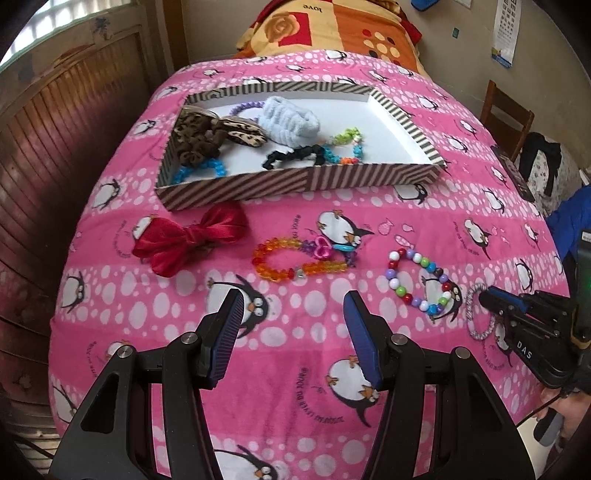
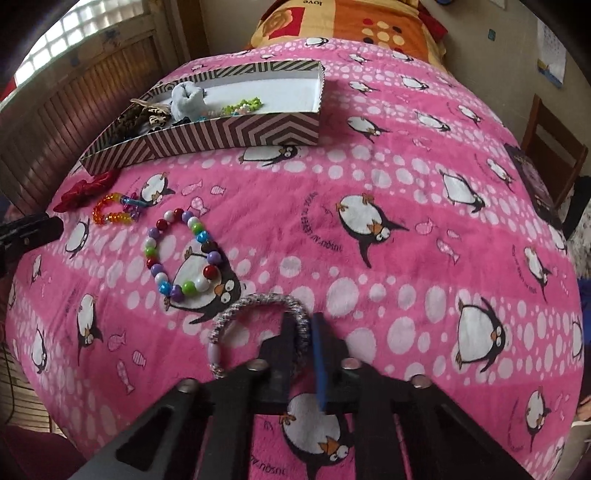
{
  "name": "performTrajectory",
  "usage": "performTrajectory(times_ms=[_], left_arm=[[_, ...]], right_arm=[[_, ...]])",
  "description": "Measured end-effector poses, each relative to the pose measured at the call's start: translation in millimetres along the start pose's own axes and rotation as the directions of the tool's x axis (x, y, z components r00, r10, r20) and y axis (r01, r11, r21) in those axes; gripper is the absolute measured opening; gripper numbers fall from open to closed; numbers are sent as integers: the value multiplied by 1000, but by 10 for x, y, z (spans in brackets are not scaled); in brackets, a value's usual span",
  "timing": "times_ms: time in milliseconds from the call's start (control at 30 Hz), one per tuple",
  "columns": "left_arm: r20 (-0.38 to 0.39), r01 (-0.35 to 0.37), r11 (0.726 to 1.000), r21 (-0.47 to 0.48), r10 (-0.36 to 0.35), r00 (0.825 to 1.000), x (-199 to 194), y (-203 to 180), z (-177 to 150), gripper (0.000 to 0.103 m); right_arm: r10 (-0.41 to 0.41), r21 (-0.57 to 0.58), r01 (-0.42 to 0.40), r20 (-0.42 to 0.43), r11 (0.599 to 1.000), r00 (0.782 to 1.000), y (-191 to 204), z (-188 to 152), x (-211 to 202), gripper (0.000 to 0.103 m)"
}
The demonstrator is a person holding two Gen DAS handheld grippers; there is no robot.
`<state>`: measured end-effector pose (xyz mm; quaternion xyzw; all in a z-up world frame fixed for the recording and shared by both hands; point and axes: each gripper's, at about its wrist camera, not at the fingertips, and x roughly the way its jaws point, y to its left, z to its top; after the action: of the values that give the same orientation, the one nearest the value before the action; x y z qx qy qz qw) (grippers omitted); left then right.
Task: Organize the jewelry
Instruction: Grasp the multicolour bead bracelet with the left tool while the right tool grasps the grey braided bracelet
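A striped box (image 1: 236, 188) on the pink penguin blanket holds scrunchies, a light blue band (image 1: 290, 120) and bead bracelets. In front of it lie a red bow (image 1: 188, 238), an orange bead bracelet (image 1: 282, 258) and a multicolour bead bracelet (image 1: 421, 282). My left gripper (image 1: 293, 314) is open and empty, above the blanket short of the orange bracelet. My right gripper (image 2: 303, 325) is nearly shut around the band of a silver sparkly bracelet (image 2: 255, 302), which rests on the blanket; it also shows in the left wrist view (image 1: 476, 314).
A wooden panel wall (image 1: 55, 155) runs along the bed's left side. An orange patterned pillow (image 1: 332, 29) lies beyond the box. A wooden chair (image 1: 506, 118) and a dark book (image 2: 532, 181) are at the right edge.
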<state>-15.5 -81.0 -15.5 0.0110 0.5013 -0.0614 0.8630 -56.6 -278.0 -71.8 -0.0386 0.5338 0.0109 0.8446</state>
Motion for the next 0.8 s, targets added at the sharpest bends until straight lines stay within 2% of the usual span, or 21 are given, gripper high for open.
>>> performTrajectory(times_ms=[200, 300, 467, 600, 667, 733, 767, 800], left_arm=[[-69, 103, 995, -9, -103, 992, 161, -210, 68, 56], [-94, 130, 992, -6, -130, 987, 255, -336, 115, 56], [-150, 174, 985, -3, -172, 974, 455, -564, 173, 56], [-182, 183, 983, 10, -179, 967, 602, -681, 179, 56], [-208, 188, 982, -14, -187, 960, 696, -696, 184, 55], [-188, 182, 983, -7, -180, 965, 693, -702, 205, 37], [-195, 167, 986, 25, -159, 968, 707, -724, 208, 16], [-196, 156, 987, 44, -145, 970, 721, -734, 207, 12]], right_arm=[[8, 32, -8, -1, 999, 1000, -121, 51, -38, 7], [5, 40, -5, -13, 999, 1000, -189, 72, -9, 7], [46, 70, -44, -23, 997, 999, -259, 49, 46, 7], [63, 70, -61, -22, 996, 998, -273, 37, 50, 7], [72, 72, -71, -17, 995, 997, -292, 31, 50, 7], [84, 83, -83, -7, 993, 996, -310, 29, 51, 7], [87, 88, -87, -1, 992, 996, -312, 24, 47, 7], [92, 95, -93, 12, 991, 996, -322, 21, 44, 7]])
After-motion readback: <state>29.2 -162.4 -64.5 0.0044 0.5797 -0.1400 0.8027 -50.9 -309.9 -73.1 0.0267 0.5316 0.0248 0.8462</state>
